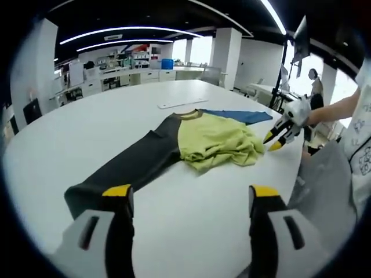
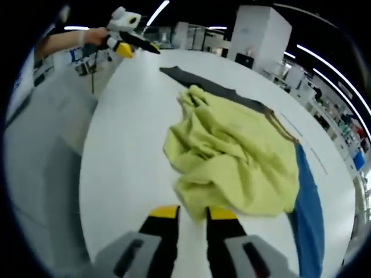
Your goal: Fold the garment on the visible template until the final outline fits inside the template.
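Left gripper (image 1: pixel 190 197) first: its yellow-tipped black jaws stand wide apart at six o'clock in the left gripper view, nothing between them, poised over bare white table (image 1: pixel 87 121). The left-hand tip sits right at the end of the garment's dark grey sleeve (image 1: pixel 124 168); touching it or just above it, I cannot tell.

Over to the right gripper (image 2: pixel 192 212): in the right gripper view its jaws come up from six o'clock with just a narrow gap between the yellow tips, so nearly together, and nothing is caught in them. They sit just short of the near edge of the yellow fabric.

Now the garment (image 1: pixel 214 142) itself, a long-sleeved shirt spread on the table. Yellow-green body, bunched and rumpled into a loose heap, at the centre of both views. One dark grey sleeve runs out flat toward seven o'clock in the left gripper view. The blue sleeve (image 2: pixel 310 208) lies flat, along four o'clock in the right gripper view.

Each tool catches the other: the right gripper appears at three o'clock in the left gripper view, held by a gloved hand (image 1: pixel 298 110), its tips just beside the yellow heap. The left gripper shows at eleven o'clock in the right gripper view, above the far table edge.

Beyond the collar, a thin pale strip (image 1: pixel 182 105) lies flat on the table at twelve o'clock.
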Demonstrator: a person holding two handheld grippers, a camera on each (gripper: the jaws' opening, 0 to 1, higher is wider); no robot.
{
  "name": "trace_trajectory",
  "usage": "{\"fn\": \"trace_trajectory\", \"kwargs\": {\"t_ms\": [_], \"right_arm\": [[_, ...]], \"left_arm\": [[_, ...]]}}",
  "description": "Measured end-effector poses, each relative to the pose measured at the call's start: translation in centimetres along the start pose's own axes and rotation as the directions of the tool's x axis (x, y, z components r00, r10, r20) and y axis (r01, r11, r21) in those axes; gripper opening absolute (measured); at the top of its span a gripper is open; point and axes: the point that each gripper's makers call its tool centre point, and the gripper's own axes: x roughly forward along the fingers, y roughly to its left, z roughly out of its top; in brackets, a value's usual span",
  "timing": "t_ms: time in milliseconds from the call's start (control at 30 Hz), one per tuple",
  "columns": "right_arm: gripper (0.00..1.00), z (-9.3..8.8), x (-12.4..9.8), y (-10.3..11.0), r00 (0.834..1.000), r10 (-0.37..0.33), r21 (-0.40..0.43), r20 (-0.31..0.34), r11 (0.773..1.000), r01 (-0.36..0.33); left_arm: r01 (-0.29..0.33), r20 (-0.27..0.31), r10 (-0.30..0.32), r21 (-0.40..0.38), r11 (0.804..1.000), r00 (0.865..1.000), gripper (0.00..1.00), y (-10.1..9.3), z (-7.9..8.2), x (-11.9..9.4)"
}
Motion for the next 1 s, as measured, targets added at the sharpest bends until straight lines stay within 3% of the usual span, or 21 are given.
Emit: {"fn": "trace_trajectory", "kwargs": {"t_ms": [100, 167, 400, 600, 733, 800, 1000], "right_arm": [[0.12, -0.4, 0.5, -0.1, 1.0, -0.009, -0.011, -0.019, 1.0, 0.009], [0.1, 0.2, 0.4, -0.3, 1.0, -0.007, 0.042, 0.003, 0.999, 0.007], [0.06, 0.1, 0.2, -0.3, 1.0, -0.012, 0.039, 0.0, 0.999, 0.012], [0.0, 0.0, 0.2, -0.8, 0.999, -0.035, 0.117, -0.005, 0.992, 0.035], [0.0, 0.1, 0.1, -0.7, 1.0, -0.024, 0.228, 0.003, 0.973, 0.023], [0.0, 0.1, -0.1, -0.6, 1.0, -0.011, 0.346, 0.018, 0.938, 0.004], [0.0, 1.4, -1.4, 0.5, 0.994, -0.004, 0.465, 0.106, 0.884, -0.046]], "left_arm": [[0.001, 0.001, -0.001, -0.001, 1.0, 1.0, 0.78, 0.0, 0.0, 0.1], [0.002, 0.002, -0.002, -0.004, 1.0, 1.0, 0.78, 0.0, 0.0, 0.1], [0.006, 0.003, -0.006, -0.009, 1.0, 1.0, 0.77, -0.2, 0.0, 0.3], [0.012, 0.004, -0.012, -0.012, 1.0, 1.0, 0.76, -0.6, 0.1, 0.7], [0.015, 0.009, -0.014, -0.018, 1.0, 1.0, 0.75, -0.6, 0.2, 1.0], [0.02, 0.006, -0.02, -0.015, 1.0, 1.0, 0.75, -1.1, 0.2, 1.4], [0.052, -0.01, -0.052, -0.035, 0.998, 0.999, 0.66, -1.9, -0.1, 2.6]]}}
